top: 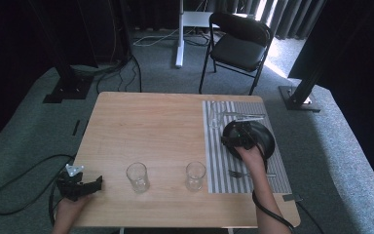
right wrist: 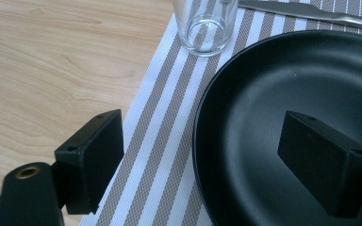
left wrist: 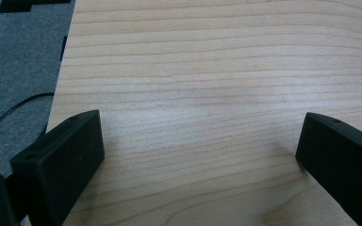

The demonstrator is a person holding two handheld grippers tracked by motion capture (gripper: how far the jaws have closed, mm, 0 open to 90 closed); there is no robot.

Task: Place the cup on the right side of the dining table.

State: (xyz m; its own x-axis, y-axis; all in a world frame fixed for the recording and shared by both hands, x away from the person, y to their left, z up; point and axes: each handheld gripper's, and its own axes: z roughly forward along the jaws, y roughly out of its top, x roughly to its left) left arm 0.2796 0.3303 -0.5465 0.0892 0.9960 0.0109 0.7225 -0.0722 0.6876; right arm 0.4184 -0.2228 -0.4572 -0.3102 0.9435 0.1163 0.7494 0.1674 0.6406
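Right now we are working at the black plate (top: 265,139), which is sitting on the striped placemat (top: 216,168) at the right side of the table (top: 146,126). Our right gripper (top: 233,141) is hovering at the plate's left rim, and in the right gripper view its jaws are standing wide apart and straddling that rim: one jaw is over the mat just outside the plate (right wrist: 264,94), the other is over the plate's dark inner slope. Nothing is clamped yet.

Judging from this, we are lining up a grip on the rim. To do it well, we are wanting the outer jaw to slide low beside the plate's edge and the inner jaw to sit flat on the slope, so the rim is seated deep between the pads before we close. A shallow bite on a smooth, sloped rim could slip.

Beyond the plate, a clear glass (right wrist: 206,21) is standing just off its far-left edge, with a knife (right wrist: 306,12) lying behind it, so we are keeping any lift or slide clear of both. A fork (top: 236,173) is lying near the plate's front edge, on the same mat.

Far left of the plate, our left gripper (top: 80,185) is resting with its jaws apart over bare wood, holding nothing. Two more glasses (top: 137,176) are standing between it and the mat.
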